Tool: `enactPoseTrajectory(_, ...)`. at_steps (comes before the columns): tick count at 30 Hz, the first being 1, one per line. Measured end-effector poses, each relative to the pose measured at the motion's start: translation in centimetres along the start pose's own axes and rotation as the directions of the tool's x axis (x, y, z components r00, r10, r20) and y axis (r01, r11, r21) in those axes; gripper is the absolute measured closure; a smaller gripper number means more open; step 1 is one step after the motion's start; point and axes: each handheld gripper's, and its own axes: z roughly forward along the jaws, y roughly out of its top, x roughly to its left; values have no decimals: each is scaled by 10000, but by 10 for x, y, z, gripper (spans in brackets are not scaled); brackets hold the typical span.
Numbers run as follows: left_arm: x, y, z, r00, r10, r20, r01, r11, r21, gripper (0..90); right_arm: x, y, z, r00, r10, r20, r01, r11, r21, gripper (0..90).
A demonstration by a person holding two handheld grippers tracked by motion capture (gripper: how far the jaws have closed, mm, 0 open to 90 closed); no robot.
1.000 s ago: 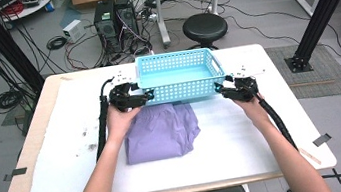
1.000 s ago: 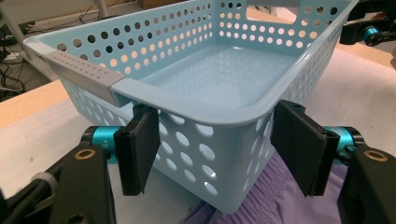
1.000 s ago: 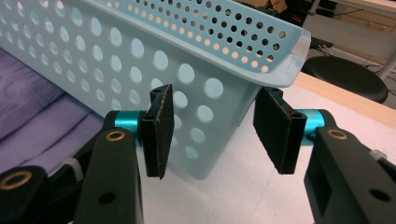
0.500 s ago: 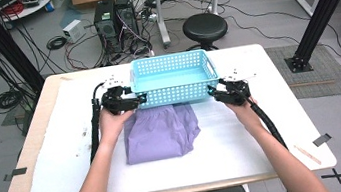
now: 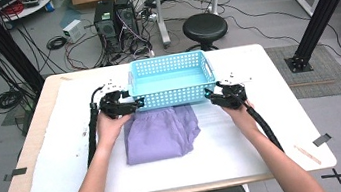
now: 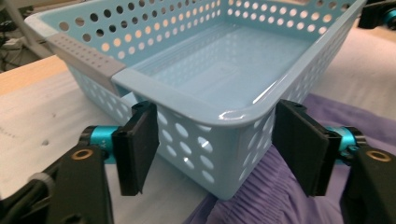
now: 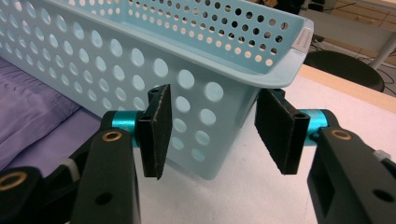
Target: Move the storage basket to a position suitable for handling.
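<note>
My left gripper (image 6: pixel 219 149) has its fingers wide around the basket (image 5: pixel 172 78)'s near corner, pads apart from the plastic. My right gripper (image 7: pixel 212 135) brackets the other near corner, fingers just opened wider, not pressing. The basket sits upright, mouth up, long axis from 9 to 3 o'clock. At its 6 o'clock lies a purple cloth (image 5: pixel 161 133), its far edge hidden beneath the basket. A white sheet covers the table (image 5: pixel 66 161); a stool (image 5: pixel 205 27) and cables lie beyond at 12.
</note>
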Motion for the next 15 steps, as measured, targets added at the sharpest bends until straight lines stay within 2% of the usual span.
enactPoseTrajectory(3, -1, -3, -2, 9998, 210, -60, -207, 9989, 413, 303, 0, -2, -2, 9999, 125, 4, -125, 9999, 10, 416)
enactPoseTrajectory(5, -1, -7, -7, 9993, 217, -303, -211, 9996, 174, 301, -1, -3, -4, 9997, 238, -42, -238, 9997, -6, 388)
enactPoseTrajectory(8, 2, -14, -19, 9988, -176, -455, 164, 9996, -249, 302, -3, -6, -11, 9996, 288, 19, -288, 9996, -80, 341)
enactPoseTrajectory(10, 5, -17, -27, 9981, -454, -414, 452, 9990, -67, 294, -4, -8, -18, 9993, 376, 56, -375, 9992, -119, 315)
enactPoseTrajectory(15, -5, -35, -50, 9949, -452, -899, 393, 9970, -668, 284, 0, -15, -39, 9990, 340, 290, -324, 9980, -538, 311)
